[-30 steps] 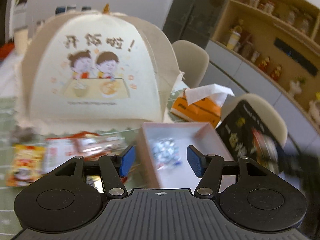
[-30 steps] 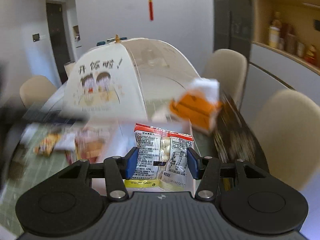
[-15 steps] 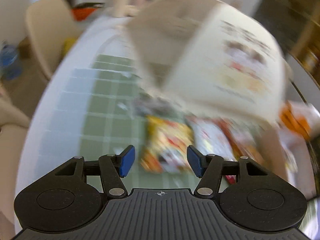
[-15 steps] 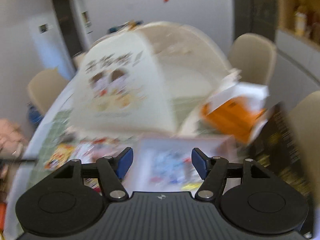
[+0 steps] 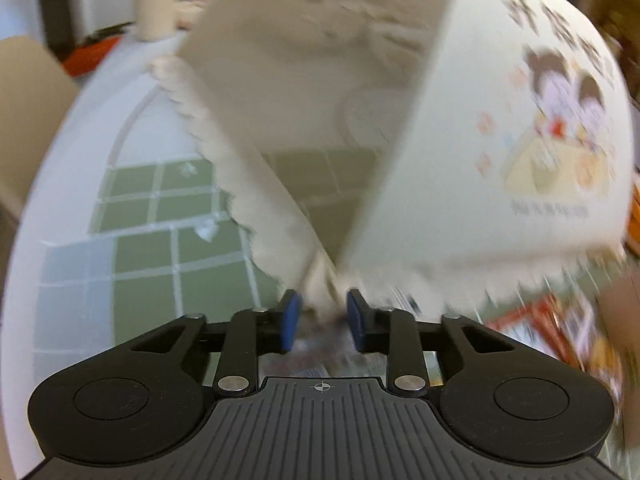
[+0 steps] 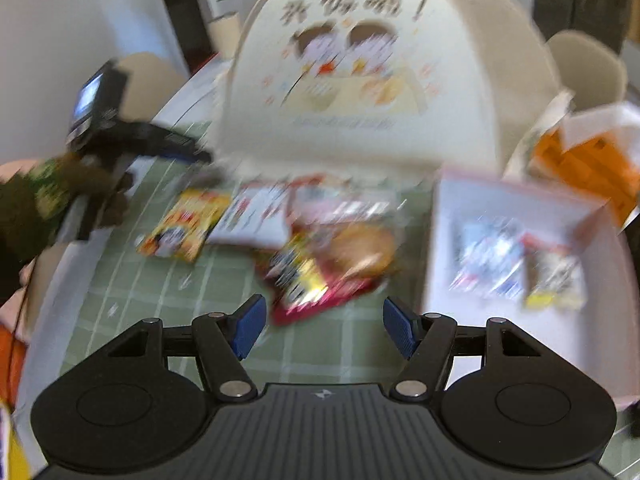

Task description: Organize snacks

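Motion blurs both views. My left gripper points down at the near corner of the cream food cover. Its jaws are closing, and a blurred grey-silver packet fills the narrow gap between the pads. My right gripper stands open with nothing in it, over the green checked mat. Just beyond its fingers lies a red snack packet. A yellow packet and a white packet lie further left. The pink box at the right holds a blue-silver packet and a white one.
In the right wrist view the left gripper and a person's dark sleeve come in from the left. The food cover fills the back of the table. An orange tissue box stands behind the pink box. Beige chairs ring the table.
My right gripper has let go of the white packet, which now lies in the pink box, and swung left over the loose packets. My left gripper moved left to the cover's corner, sank, and narrowed its jaws.
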### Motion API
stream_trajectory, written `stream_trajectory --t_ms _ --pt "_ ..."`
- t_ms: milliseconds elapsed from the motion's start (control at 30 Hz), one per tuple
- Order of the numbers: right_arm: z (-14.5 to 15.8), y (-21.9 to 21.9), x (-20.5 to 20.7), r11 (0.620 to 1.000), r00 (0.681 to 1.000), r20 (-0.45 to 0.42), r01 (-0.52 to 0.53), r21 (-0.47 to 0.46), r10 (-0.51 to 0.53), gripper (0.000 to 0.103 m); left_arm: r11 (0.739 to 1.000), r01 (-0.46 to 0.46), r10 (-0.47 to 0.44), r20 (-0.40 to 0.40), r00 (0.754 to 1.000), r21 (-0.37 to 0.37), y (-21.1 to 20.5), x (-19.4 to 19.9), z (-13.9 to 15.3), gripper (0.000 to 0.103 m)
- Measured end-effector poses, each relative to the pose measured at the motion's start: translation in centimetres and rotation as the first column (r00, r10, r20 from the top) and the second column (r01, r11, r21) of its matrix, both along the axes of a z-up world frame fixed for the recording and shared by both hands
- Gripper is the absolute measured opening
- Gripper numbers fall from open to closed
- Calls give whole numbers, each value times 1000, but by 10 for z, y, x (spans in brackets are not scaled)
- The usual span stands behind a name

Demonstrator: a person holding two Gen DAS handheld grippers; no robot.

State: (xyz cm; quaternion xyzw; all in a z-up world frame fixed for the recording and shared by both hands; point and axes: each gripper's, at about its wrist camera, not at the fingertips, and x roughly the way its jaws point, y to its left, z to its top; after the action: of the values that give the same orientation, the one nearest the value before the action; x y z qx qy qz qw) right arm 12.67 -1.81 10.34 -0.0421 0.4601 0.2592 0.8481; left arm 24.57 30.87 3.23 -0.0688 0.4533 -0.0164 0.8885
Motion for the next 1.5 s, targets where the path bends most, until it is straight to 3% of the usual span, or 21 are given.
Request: stream_trajectory --t_ms 133,200,367,500,600,667,833,933,1033,1100,1133,1167,1233,1333,1500 --pt "-21 6 -34 995 999 27 -44 -89 46 65 996 83 -83 -19 996 -23 -12 -27 0 29" --pt "-27 4 -48 991 997 38 -61 -117 66 65 992 124 -124 -29 992 16 -25 -43 3 29" --pt "-25 -8 -61 991 995 26 -95 -92 97 65 978 203 -201 -67 977 37 -58 -84 5 30" --pt "-11 -5 -52 988 985 119 -113 -100 125 65 978 210 -207 -80 975 20 -81 -128 4 32" --pt "3 7 -25 988 967 211 -127 -92 144 66 984 180 -178 -82 981 15 -90 -154 4 32" --pt "8 18 6 992 967 224 -109 -62 120 70 992 128 -128 -82 988 -2 -89 -165 3 32" --pt "-1 49 112 999 998 59 22 49 -25 71 998 -42 40 -71 997 -35 -70 -178 3 32" --pt "-28 71 160 995 995 33 95 -33 -94 71 988 -136 133 -50 990 -74 -53 -186 5 28" --pt "-52 78 180 988 991 -2 131 -81 -132 71 974 -172 169 -33 985 -145 -40 -196 9 29" --pt "-53 74 175 989 990 -17 140 -37 -141 68 970 -173 173 -14 985 -170 -36 -205 13 29" --pt "-52 73 170 993 992 -33 119 -21 -120 62 968 -176 178 -7 984 -181 -35 -210 14 29" --pt "-50 71 163 996 995 -48 86 -2 -86 59 965 -180 183 -3 983 -191 -34 -214 16 29" --pt "-47 67 144 999 995 -99 8 37 -5 45 961 -174 181 13 983 -215 -36 -221 22 29" --pt "-47 61 105 993 983 -156 -90 78 101 35 964 -124 139 49 989 -235 -48 -223 33 29" --pt "-41 46 45 978 965 -177 -177 112 195 35 977 -37 52 64 997 -211 -78 -221 44 29"
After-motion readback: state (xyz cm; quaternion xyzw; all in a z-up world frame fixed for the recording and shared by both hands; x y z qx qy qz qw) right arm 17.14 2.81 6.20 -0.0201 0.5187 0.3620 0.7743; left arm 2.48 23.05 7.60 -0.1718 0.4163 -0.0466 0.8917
